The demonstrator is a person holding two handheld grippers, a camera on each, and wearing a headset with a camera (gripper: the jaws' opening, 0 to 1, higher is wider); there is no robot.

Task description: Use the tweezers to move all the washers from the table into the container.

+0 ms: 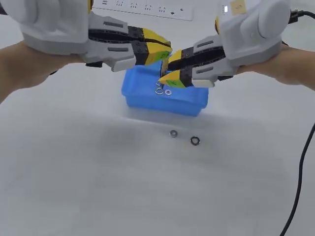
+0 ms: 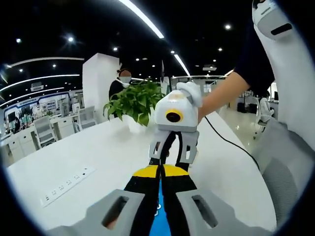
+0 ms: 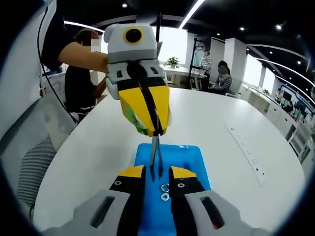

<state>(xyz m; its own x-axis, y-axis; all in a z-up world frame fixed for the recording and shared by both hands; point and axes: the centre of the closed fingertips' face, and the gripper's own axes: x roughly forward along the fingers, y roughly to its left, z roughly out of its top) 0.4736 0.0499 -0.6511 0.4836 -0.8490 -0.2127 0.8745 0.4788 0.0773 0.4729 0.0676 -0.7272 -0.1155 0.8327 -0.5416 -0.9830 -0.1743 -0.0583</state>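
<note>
Big plain white table (image 1: 74,172) takes up most of the head view, with a white power strip (image 1: 147,7) along the top edge and a black cable (image 1: 300,172) trailing down the right side. The room's an open office: long ceiling light strips, rows of desks, a leafy green potted plant (image 2: 133,101) left of centre in the left gripper view, and a few people sitting further back.

The blue rectangular plastic container (image 1: 147,101) sits just above the middle of the head view. At least two small metal washers (image 3: 165,196) are already lying in it, low in the right gripper view. Two more ring-shaped washers (image 1: 173,133) are on the bare table just below the container, close together but not touching.

The left gripper (image 3: 157,130) has its yellow jaws squeezed together on a thin pair of metal tweezers (image 3: 155,152), which point down over the container. The right gripper (image 3: 157,174) has its jaws a little apart, one on each side of the tweezer tips. Can't tell if they're actually touching the prongs. No washer visible in the tips, as far as I can see.
</note>
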